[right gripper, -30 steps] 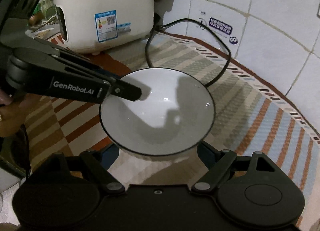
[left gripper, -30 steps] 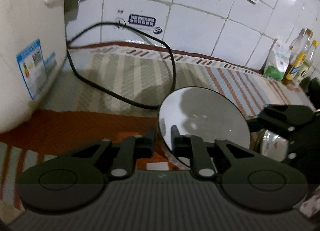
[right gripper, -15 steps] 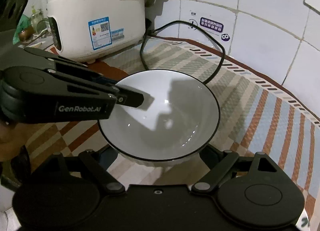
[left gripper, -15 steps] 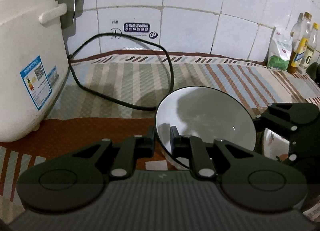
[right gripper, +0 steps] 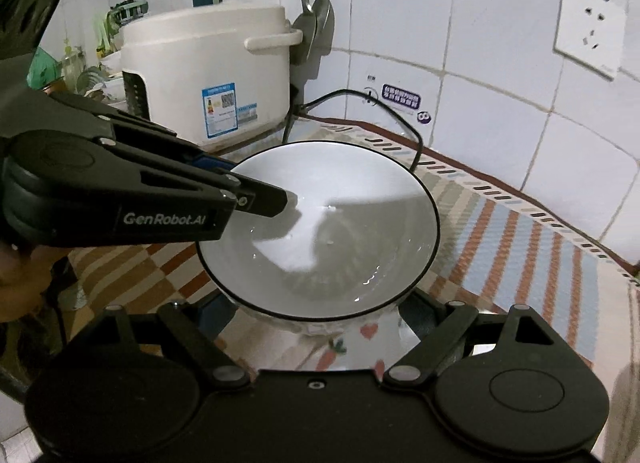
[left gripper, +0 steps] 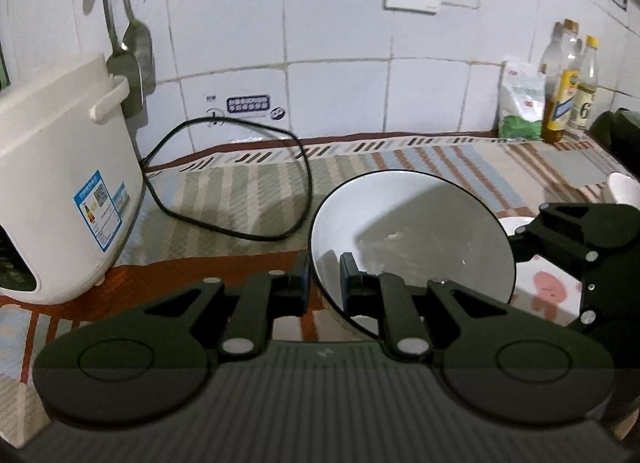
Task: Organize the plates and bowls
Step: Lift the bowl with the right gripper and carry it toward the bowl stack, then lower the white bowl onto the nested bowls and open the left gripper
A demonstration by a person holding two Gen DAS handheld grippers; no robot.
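Observation:
A white bowl (left gripper: 416, 235) with a thin black rim hangs tilted above the striped mat. My left gripper (left gripper: 324, 275) is shut on its near rim, one finger inside and one outside. In the right wrist view the same bowl (right gripper: 332, 231) sits between the wide-set fingers of my right gripper (right gripper: 320, 315), which clamp its lower sides; their tips are hidden under it. The left gripper (right gripper: 264, 199) reaches in from the left onto the rim. Below the bowl lies a white dish with carrot and heart prints (right gripper: 360, 343), also seen as the printed dish (left gripper: 548, 283).
A white rice cooker (left gripper: 60, 191) stands at the left with its black cord (left gripper: 240, 231) looped across the mat. Ladles (left gripper: 132, 39) hang on the tiled wall. Bottles (left gripper: 568, 91) and a green bag (left gripper: 520, 103) stand at the far right. Another white dish (left gripper: 624, 187) shows at the right edge.
Both grippers have risen with the bowl and drawn back from the wall. The printed dish under the bowl has come into view. Both grips look unchanged.

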